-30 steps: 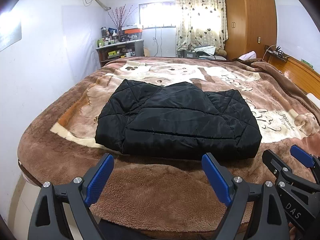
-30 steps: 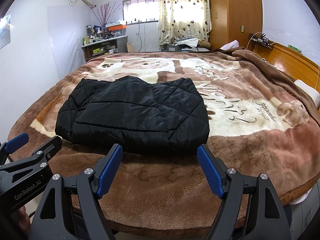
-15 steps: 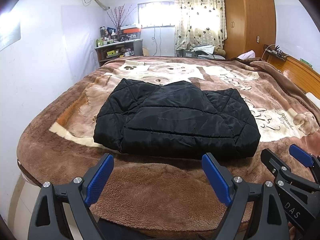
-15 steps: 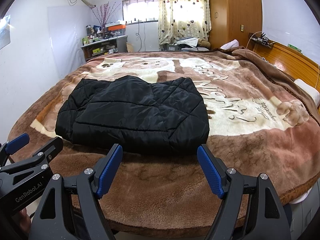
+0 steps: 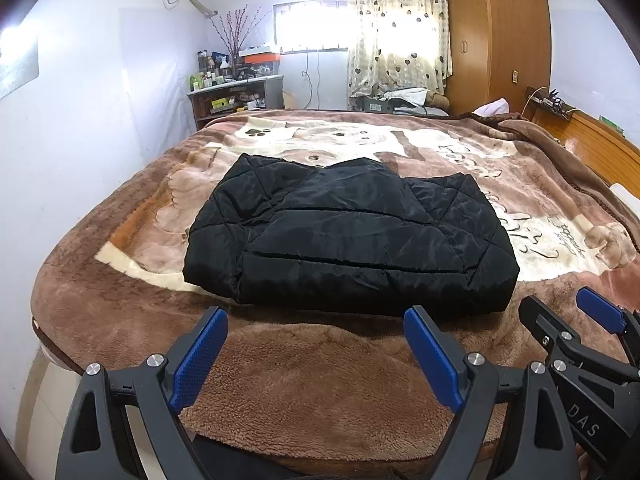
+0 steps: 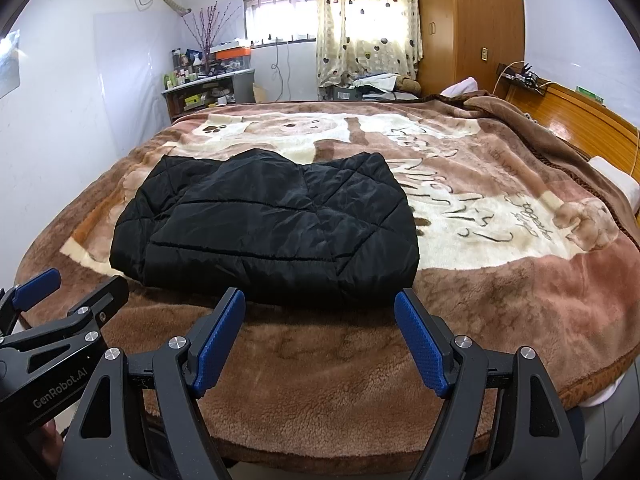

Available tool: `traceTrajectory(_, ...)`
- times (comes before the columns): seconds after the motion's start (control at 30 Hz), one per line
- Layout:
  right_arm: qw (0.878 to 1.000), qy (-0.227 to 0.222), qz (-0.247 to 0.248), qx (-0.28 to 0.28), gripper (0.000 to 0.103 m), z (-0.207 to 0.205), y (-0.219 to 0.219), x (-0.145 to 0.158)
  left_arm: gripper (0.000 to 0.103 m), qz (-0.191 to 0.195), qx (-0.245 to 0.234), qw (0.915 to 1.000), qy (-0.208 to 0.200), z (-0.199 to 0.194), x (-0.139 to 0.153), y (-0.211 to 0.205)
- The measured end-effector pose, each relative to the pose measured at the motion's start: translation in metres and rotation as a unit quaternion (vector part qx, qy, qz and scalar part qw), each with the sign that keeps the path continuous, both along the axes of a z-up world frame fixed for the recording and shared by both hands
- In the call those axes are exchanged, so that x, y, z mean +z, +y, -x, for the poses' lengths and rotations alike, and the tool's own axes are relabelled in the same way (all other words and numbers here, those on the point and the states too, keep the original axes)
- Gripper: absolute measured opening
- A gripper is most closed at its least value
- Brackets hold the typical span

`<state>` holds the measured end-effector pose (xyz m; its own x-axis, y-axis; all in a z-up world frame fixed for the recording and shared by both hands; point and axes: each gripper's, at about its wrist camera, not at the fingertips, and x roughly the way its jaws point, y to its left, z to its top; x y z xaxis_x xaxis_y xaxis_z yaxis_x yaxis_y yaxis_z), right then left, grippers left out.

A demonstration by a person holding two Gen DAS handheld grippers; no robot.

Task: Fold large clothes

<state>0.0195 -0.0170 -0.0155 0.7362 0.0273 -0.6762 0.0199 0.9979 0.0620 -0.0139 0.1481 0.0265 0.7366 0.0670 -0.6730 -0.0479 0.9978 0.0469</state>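
A black quilted jacket (image 5: 348,236) (image 6: 268,232) lies folded into a thick rectangle on the brown plush blanket (image 5: 312,376) (image 6: 320,364) that covers the bed. My left gripper (image 5: 316,344) hangs open over the blanket's near edge, short of the jacket's front fold, with nothing between its blue pads. Beside it my right gripper (image 6: 320,332) is open too and holds nothing. Each one shows at the edge of the other's view: the right gripper (image 5: 568,320) at lower right, the left gripper (image 6: 76,284) at lower left.
A wooden headboard (image 6: 568,120) runs along the bed's right side. A tall wardrobe (image 5: 496,32) and a curtained window (image 5: 396,28) stand at the back, with a cluttered shelf (image 5: 236,96) at the back left. A white wall (image 5: 80,128) runs close along the bed's left side.
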Motion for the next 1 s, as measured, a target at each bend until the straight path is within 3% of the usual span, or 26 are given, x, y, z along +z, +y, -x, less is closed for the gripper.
traceTrajectory(1.0,1.000,0.001,0.000,0.000,0.077,-0.0004,-0.0003,-0.0003,0.090,-0.001,0.003,1.0000,0.006,-0.0006,-0.0035,-0.0009)
